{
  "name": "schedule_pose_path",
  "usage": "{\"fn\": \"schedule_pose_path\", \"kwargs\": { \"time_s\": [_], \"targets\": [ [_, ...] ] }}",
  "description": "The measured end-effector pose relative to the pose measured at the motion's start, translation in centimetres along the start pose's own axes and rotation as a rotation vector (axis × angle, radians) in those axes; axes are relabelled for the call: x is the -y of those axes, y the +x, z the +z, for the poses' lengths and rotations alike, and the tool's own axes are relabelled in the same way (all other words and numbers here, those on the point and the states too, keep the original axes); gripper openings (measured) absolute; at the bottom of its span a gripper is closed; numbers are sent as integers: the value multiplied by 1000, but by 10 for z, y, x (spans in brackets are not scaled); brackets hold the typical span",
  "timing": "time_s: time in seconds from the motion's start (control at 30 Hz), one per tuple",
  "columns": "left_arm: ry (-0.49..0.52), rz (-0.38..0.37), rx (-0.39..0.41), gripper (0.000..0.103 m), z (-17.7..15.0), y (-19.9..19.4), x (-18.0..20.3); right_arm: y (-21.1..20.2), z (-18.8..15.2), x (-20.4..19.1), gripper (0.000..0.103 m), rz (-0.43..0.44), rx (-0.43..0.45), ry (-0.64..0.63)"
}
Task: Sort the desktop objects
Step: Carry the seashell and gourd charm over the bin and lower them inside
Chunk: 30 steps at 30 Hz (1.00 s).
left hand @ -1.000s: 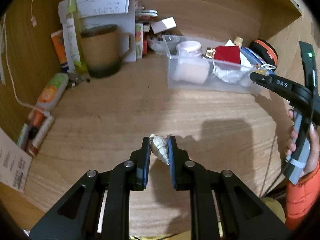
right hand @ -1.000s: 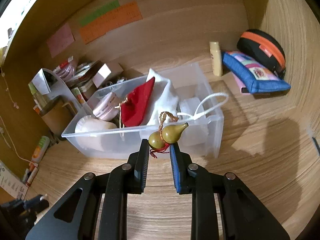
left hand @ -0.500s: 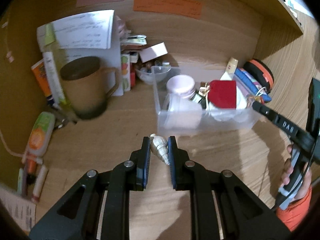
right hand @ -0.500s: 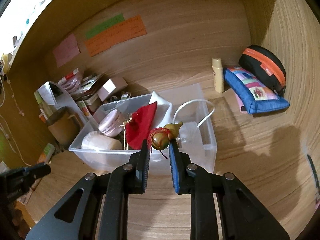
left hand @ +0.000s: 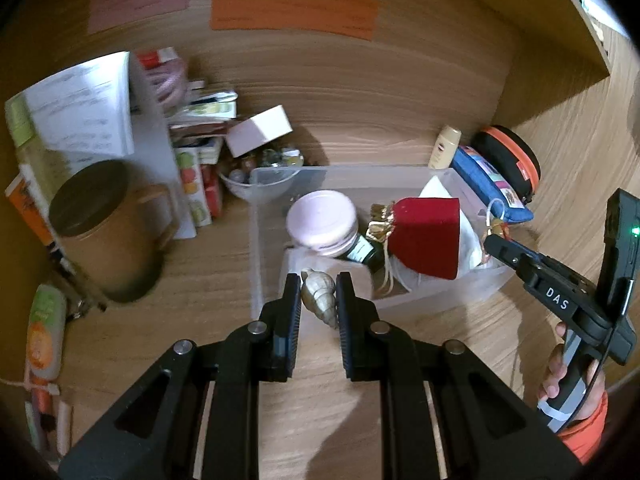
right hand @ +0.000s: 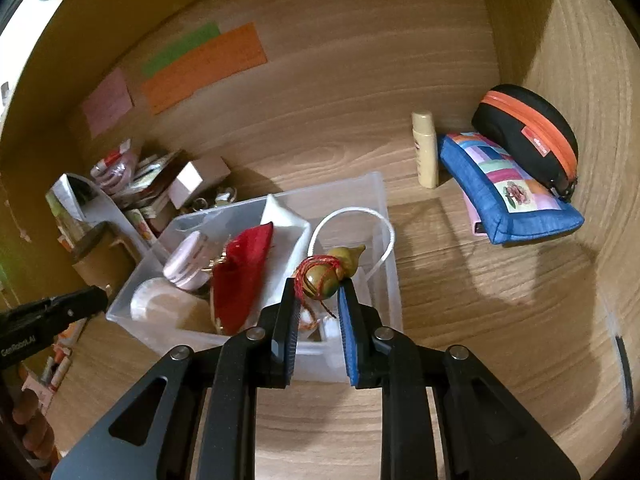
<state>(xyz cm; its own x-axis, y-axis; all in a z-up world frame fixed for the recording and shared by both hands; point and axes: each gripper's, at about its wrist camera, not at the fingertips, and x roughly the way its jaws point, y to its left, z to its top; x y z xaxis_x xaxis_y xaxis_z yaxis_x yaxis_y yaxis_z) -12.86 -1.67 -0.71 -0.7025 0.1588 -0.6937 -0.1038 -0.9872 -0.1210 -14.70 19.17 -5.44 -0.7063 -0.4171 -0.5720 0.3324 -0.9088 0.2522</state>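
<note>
Left gripper [left hand: 318,286] grips a pale spiral seashell [left hand: 319,296] between its two fingers, the shell's pointed end angled toward five o'clock. It hangs over the near wall of a clear plastic bin [left hand: 256,240], which fills the middle of the left wrist view. Inside the bin lie a pink-lidded jar [left hand: 322,224] at about twelve o'clock from the shell, a red pouch [left hand: 426,236] with a gold tie at two o'clock, and white cloth behind the pouch.

Right gripper [right hand: 319,298] clamps a small olive-green gourd charm [right hand: 330,272] wound with red cord, its narrow neck pointing toward two o'clock. In the right wrist view the charm sits above the bin's right end, over a white loop of cord [right hand: 352,216]. From the left wrist camera the right gripper shows at three o'clock, its tips at the bin's right rim, held by a hand [left hand: 560,372] in an orange sleeve.

Outside the bin, a brown mug [left hand: 104,236] stands at nine o'clock from it on the wooden desk [left hand: 460,340]. A cream tube [right hand: 426,148], a blue patchwork pouch [right hand: 504,188] and a black case with an orange zip [right hand: 528,128] lie at one to two o'clock, the pouch touching the case.
</note>
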Motion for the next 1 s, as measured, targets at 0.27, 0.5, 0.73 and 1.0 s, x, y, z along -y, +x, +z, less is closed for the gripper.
{"fn": "schedule_pose_path", "kwargs": {
  "time_s": [0.27, 0.5, 0.73, 1.0],
  "targets": [
    [45, -32, -36, 17, 16, 31, 21, 7, 7, -6, 17, -39, -3, -80],
    [81, -52, -63, 17, 23, 51, 38, 14, 9, -8, 17, -34, 2, -105],
    [99, -42, -99, 17, 25, 72, 46, 17, 7, -13, 18, -52, 21, -146],
    [92, -32, -119, 17, 21, 79, 48, 15, 6, -14, 35, -32, 13, -157]
  ]
}}
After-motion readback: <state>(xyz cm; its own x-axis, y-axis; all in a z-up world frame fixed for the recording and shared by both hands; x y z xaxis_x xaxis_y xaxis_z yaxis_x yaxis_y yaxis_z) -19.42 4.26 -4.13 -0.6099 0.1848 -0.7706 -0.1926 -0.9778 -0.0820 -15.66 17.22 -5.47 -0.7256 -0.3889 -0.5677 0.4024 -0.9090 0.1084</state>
